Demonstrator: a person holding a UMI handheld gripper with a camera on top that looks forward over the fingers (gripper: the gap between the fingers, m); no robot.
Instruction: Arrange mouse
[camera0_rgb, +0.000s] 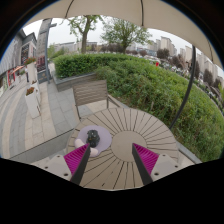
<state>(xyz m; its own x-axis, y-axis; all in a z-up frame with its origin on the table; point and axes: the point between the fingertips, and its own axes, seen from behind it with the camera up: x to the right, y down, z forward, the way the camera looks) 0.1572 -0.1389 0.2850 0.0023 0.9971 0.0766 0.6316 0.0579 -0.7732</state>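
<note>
- One gripper (112, 160), with two fingers spread apart, each bearing one magenta pad (77, 157).
- One dark mouse (93, 137).
- One white round mat (95, 141) under it.
- One round slatted table (135, 135).
- One wooden chair (90, 96).
- One hedge (150, 82).

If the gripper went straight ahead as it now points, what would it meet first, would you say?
Probably only the bare round slatted wooden table; the open gripper has nothing between its fingers. The small dark mouse on its pale round mat sits ahead, off to the left.
</note>
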